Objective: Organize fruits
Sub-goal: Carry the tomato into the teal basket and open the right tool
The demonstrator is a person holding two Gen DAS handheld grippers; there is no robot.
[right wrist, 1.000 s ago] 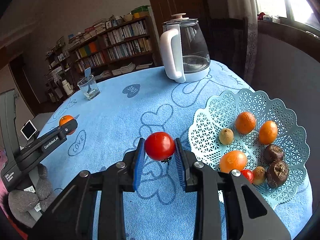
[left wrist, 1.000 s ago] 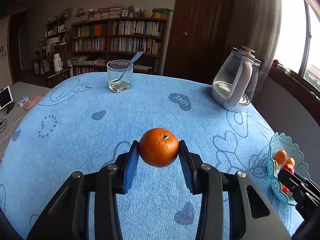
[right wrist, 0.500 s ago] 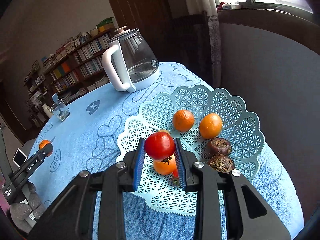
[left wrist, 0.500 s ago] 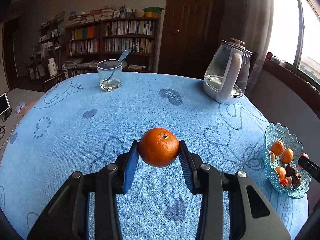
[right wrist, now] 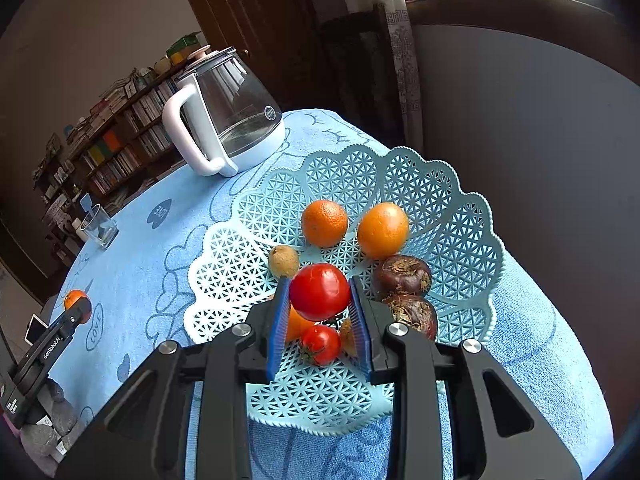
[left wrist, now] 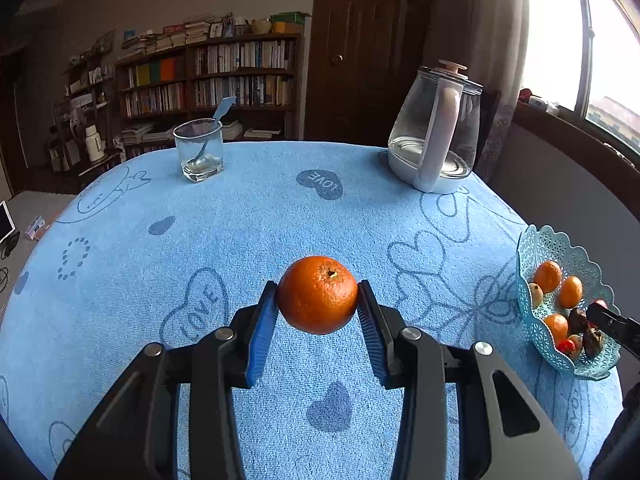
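While the left gripper (left wrist: pixel 318 304) squeezes an orange (left wrist: pixel 318 294) between its two blue pads (left wrist: pixel 262 332), it holds the fruit up in the air above the blue tablecloth (left wrist: pixel 240 240). From that camera, a glass cup (left wrist: pixel 199 149) with a blue spoon (left wrist: pixel 216 124) in it stands at about 11 o'clock, and a glass kettle (left wrist: pixel 436 132) with a white handle stands at about 1 o'clock. At 3 o'clock, near the table's edge, sits the light blue fruit basket (left wrist: pixel 560 248). The right gripper (right wrist: pixel 320 312) is clamped on a red tomato (right wrist: pixel 320 291) and hangs over the basket (right wrist: pixel 460 220). Inside the basket, two oranges (right wrist: pixel 324 223) lie side by side at 12 o'clock from the tomato. A small tan fruit (right wrist: pixel 283 261) sits at 10 o'clock, just beside it. Two dark brown round fruits (right wrist: pixel 402 275) lie at 3 o'clock, touching each other. Below the held tomato lies a smaller tomato (right wrist: pixel 320 345), with another orange fruit (right wrist: pixel 297 326) partly hidden behind the left pad.
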